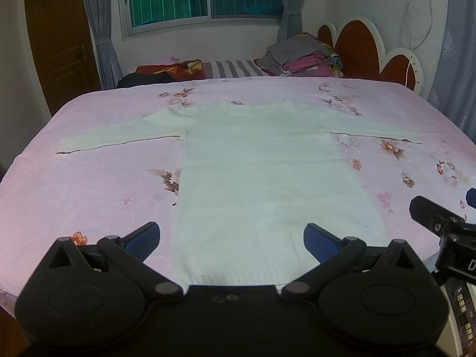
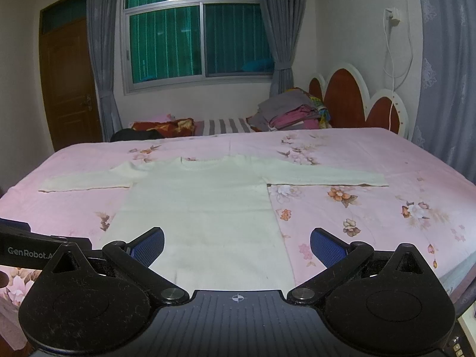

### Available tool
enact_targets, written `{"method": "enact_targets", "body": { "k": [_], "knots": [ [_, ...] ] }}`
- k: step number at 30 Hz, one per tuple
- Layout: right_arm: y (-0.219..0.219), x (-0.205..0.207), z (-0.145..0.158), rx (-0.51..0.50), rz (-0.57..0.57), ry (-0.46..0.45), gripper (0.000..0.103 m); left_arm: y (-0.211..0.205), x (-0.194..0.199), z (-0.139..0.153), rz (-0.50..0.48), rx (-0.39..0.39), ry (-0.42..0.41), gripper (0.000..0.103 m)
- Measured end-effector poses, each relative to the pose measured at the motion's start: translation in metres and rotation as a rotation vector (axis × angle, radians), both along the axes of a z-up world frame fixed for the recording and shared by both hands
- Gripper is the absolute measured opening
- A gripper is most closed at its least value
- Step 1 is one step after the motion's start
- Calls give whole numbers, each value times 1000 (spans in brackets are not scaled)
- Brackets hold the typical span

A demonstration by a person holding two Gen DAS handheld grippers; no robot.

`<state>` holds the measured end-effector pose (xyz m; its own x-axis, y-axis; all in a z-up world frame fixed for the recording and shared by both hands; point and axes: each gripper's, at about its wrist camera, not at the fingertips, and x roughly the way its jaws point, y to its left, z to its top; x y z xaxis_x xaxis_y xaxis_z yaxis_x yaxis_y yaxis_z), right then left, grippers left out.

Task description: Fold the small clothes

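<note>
**Sweater flat, fold not yet begun**

The white knit sweater (image 1: 261,163) lies spread on the pink floral bedsheet (image 1: 89,178), sleeves out toward 9 and 3 o'clock. The left gripper (image 1: 232,239) and right gripper (image 2: 237,245) both hover spread wide and empty over its hem at 6 o'clock. Pinch a sleeve cuff cleanly, lifting only one layer. No containers are visible.

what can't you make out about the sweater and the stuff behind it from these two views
- Sweater hem: in the left wrist view, hidden under the left tool; in the right wrist view, under the right tool.
- Clothes pile by the headboard: too small and jumbled to count the pieces.
- Dark item beyond the bed: cut off by the bed's far edge.
</note>
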<state>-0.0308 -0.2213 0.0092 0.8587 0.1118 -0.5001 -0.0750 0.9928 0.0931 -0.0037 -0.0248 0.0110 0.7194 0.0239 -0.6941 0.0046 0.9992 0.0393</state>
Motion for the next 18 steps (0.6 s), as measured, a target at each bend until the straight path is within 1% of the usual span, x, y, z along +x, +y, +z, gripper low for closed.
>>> {"method": "enact_targets", "body": {
  "k": [18],
  "knots": [
    [2,15,-2,4,4,-5,103,8,14,-5,37,-6,11,102]
  ]
}}
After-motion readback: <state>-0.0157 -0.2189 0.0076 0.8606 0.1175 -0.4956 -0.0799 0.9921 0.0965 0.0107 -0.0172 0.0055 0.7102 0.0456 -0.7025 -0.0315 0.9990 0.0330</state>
